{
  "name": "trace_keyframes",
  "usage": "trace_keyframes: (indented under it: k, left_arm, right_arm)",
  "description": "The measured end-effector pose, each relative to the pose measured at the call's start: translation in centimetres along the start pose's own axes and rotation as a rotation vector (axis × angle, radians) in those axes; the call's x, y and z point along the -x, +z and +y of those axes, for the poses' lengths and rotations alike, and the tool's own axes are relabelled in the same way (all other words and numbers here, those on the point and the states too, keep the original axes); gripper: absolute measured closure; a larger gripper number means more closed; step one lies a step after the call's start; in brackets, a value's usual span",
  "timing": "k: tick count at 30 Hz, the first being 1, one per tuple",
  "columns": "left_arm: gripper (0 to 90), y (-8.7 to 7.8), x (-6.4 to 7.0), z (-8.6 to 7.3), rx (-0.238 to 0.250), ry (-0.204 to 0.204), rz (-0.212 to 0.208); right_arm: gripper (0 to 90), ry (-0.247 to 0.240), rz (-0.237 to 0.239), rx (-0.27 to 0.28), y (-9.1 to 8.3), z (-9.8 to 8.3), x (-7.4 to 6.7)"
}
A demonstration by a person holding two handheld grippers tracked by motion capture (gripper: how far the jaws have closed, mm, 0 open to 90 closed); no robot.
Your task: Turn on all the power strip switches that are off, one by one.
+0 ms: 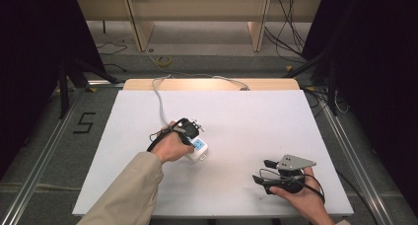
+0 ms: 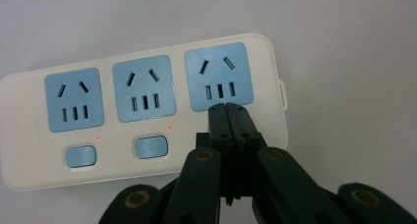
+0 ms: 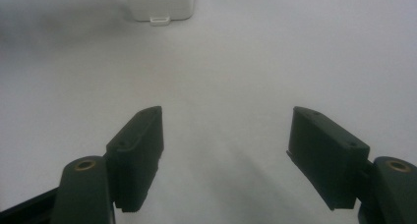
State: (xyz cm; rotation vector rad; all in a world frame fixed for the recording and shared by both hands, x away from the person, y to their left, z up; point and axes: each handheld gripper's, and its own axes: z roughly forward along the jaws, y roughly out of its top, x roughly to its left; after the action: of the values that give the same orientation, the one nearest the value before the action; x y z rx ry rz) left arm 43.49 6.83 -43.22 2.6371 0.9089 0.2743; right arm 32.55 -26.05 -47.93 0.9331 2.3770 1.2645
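Note:
A white power strip (image 2: 142, 150) with three blue sockets and two blue buttons lies on the white table; it is also in the high view (image 1: 198, 148) and, far off, in the right gripper view (image 3: 162, 5). My left gripper (image 2: 227, 108) is shut with nothing between its jaws, its tips over the lower edge of the socket (image 2: 219, 76) nearest the strip's end. In the high view the left gripper (image 1: 191, 132) hovers over the strip. My right gripper (image 3: 225, 135) stands open above bare table, at the front right (image 1: 261, 170).
The strip's grey cable (image 1: 160, 99) runs from it to the table's far edge. The table (image 1: 256, 116) is a white board with metal rails on the floor either side. Wooden furniture legs and loose cables lie beyond the far edge.

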Motion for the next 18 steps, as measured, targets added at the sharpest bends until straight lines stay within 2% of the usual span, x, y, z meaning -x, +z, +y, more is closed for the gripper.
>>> trace_keyframes:
  k: [18]
  left_arm:
    - [90.0,0.19,0.03,0.12,-0.007,-0.005,-0.003]
  right_arm:
    - [30.3,-0.008,-0.004,-0.002,-0.07,0.02,-0.06]
